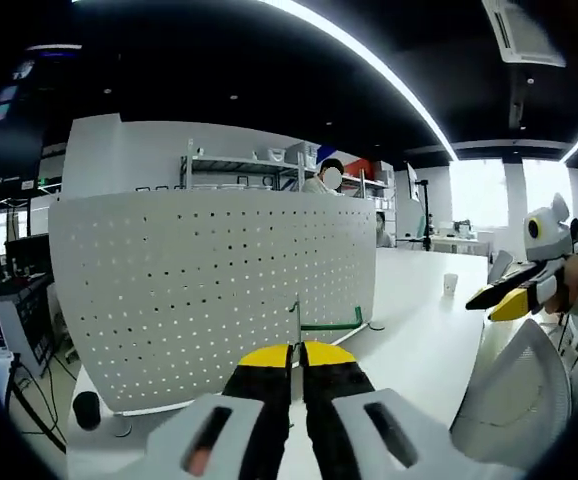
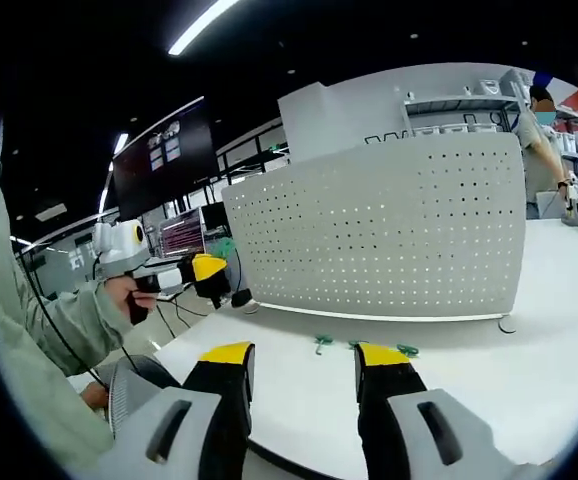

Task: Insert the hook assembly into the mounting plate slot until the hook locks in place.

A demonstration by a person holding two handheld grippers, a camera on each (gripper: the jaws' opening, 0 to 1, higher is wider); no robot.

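Going left to right: the left tongs (image 1: 297, 352) are pressed together on a thin metal hook (image 1: 298, 322) that pokes up between the yellow tips, right in front of the white pegboard (image 1: 214, 290) standing upright on the white surface (image 1: 429, 330). I'd say the step is lining that hook up with a hole, so go in square to the board, pick one row, and push slowly until it seats instead of jabbing. The hook itself looks like slim grey wire, small against the board. A green bracket (image 1: 334, 325) sits at the board's foot. In the right gripper view, the right tongs (image 2: 304, 356) are spread and holding nothing, with small green hooks (image 2: 321, 343) lying on the surface just ahead.
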